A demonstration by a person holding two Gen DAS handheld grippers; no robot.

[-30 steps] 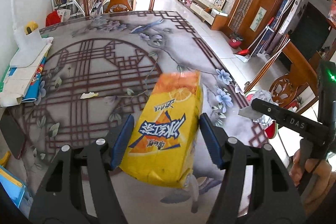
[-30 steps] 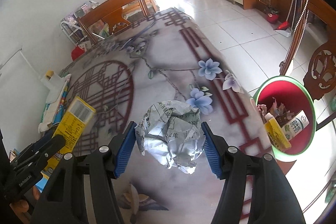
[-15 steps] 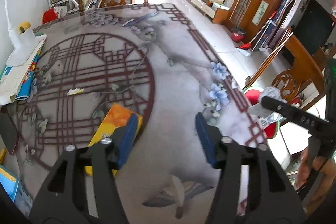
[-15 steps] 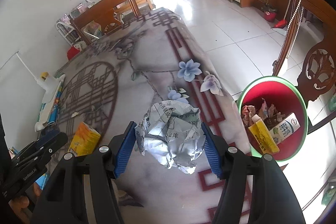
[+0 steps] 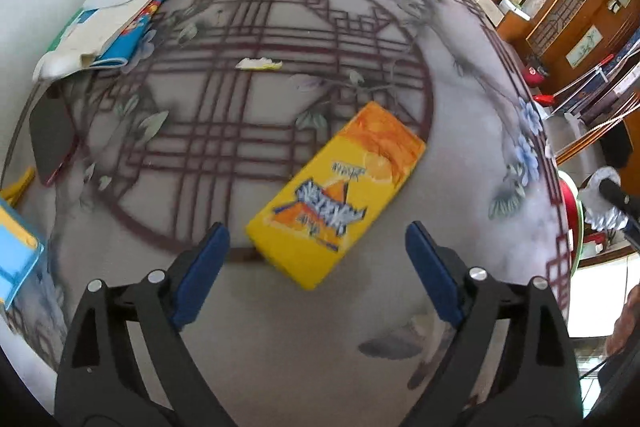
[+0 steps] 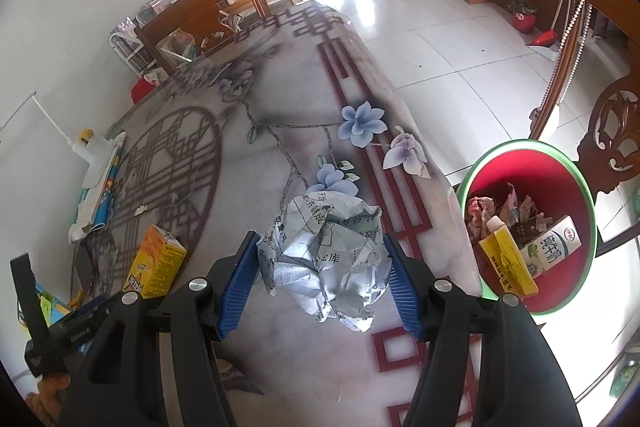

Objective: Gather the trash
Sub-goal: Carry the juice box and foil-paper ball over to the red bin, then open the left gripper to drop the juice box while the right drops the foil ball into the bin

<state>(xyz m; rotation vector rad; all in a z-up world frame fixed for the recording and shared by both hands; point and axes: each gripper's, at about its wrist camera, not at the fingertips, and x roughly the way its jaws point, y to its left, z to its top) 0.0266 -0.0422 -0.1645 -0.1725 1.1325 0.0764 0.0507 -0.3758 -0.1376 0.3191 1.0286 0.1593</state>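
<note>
A yellow-orange drink carton (image 5: 336, 199) lies flat on the patterned table (image 5: 280, 339), also seen from the right wrist view (image 6: 158, 261). My left gripper (image 5: 316, 231) hovers over the carton's near end. Its jaws are opening wide, with the carton's corner between the blue pads (image 5: 200, 267) and touching neither. My right gripper (image 6: 321, 243) is shut on a crumpled ball of printed paper (image 6: 324, 259), held above the table near its right edge. Beside that edge, on the floor, stands a red bin with a green rim (image 6: 532, 167) holding cartons and wrappers.
A dark phone (image 5: 52, 143), a small white scrap (image 5: 258, 64), a stack of books under a white lamp base (image 5: 120, 15) and a blue box (image 5: 16, 247) sit on the table's left side. Wooden chairs (image 6: 208, 23) stand at the far end and by the bin.
The carton has left the left gripper's jaws and now lies on the table. That gripper has dropped lower and its jaws have widened. The right gripper has drifted with the paper ball.
</note>
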